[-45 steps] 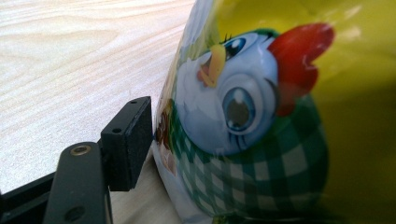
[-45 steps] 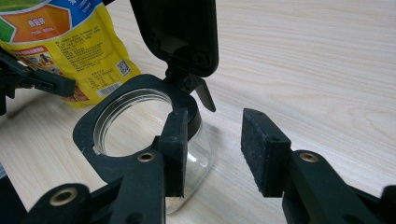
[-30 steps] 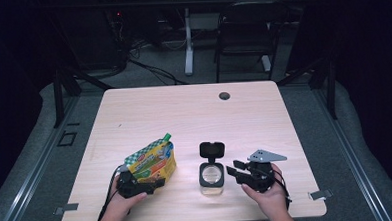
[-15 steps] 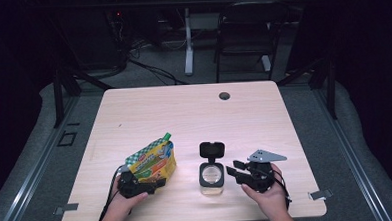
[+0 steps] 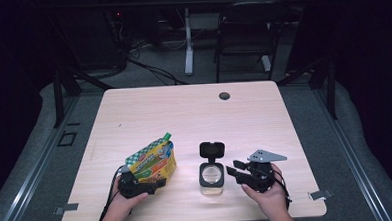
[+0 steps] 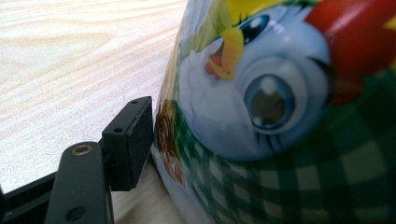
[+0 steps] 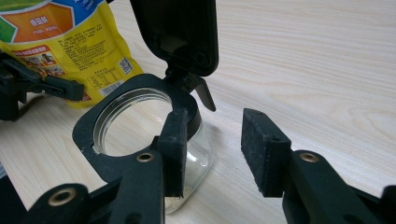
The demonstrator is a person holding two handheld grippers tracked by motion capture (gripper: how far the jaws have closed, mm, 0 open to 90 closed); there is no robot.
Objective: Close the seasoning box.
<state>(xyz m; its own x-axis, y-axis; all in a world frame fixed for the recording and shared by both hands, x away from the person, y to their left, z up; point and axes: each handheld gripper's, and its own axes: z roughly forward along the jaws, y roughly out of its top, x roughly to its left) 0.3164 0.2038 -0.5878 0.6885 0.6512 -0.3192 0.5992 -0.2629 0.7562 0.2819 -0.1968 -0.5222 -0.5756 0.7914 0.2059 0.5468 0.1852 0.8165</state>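
Nothing has moved in the last second: your left gripper [image 5: 159, 183] stays clamped on the snack pouch [image 5: 153, 162], upright at the table's [image 5: 184, 116] front left. Your right gripper [image 7: 212, 154], jaws wide and empty, remains beside the open-lidded glass jar [image 7: 140, 140], so pouring has not begun.

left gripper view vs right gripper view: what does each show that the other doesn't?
Left gripper view: the pouch's cartoon side with big eyes and green check, close up, and one pad of the left gripper against its edge.

Right gripper view: the glass jar with its black lid flipped up, the pouch's yellow printed side, and the right gripper with jaws apart, one pad beside the jar's rim.

Both: the pouch and the wooden table.
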